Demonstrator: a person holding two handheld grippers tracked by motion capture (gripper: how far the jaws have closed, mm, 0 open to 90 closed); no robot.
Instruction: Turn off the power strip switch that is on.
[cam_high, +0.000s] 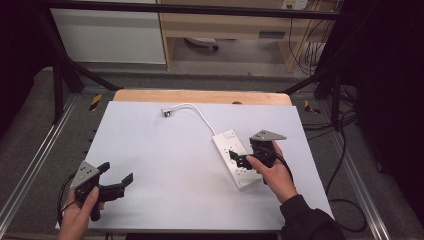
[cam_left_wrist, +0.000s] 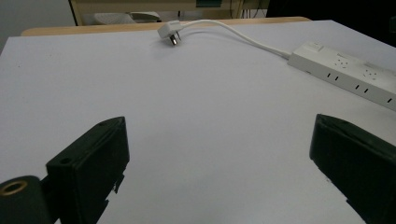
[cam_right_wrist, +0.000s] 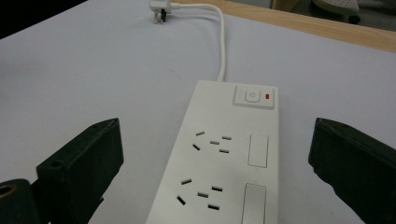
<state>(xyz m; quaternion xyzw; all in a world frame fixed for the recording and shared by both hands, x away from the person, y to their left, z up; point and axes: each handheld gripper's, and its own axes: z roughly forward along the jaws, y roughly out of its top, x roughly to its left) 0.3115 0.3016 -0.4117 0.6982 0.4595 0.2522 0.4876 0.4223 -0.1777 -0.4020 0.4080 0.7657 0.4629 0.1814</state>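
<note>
The power strip (cam_right_wrist: 224, 158) is white and lies on the white counter (cam_high: 165, 165) at its right side, running slantwise from the far end, where its cord leaves it, toward the person's right hand. No brand name or lettering can be read on it. The marks that do show are a square switch (cam_right_wrist: 252, 96) with a power symbol at the cord end, a small red light (cam_right_wrist: 267, 96) just beside that symbol, and rows of socket slots down the body with plain rectangular panels alongside them.

The right claw (cam_high: 239, 159) hangs over the near half of the strip, jaws spread wide; in the right gripper view the strip lies between the two jaws with a clear gap on each side, so nothing is pinched. The left claw (cam_high: 117, 175) is well apart from it at the near left of the counter, held above bare surface, its jaws also spread and holding nothing.

The white cord (cam_high: 200, 112) curves from the strip's far end toward the back of the counter and ends in a plug (cam_high: 166, 113) lying loose on the surface, prongs showing. Nothing lies between the claws and the strip. Behind the counter a strip of wooden edge (cam_high: 200, 96) shows, then wooden furniture and cables on the floor; dark metal frame bars stand at both sides.
</note>
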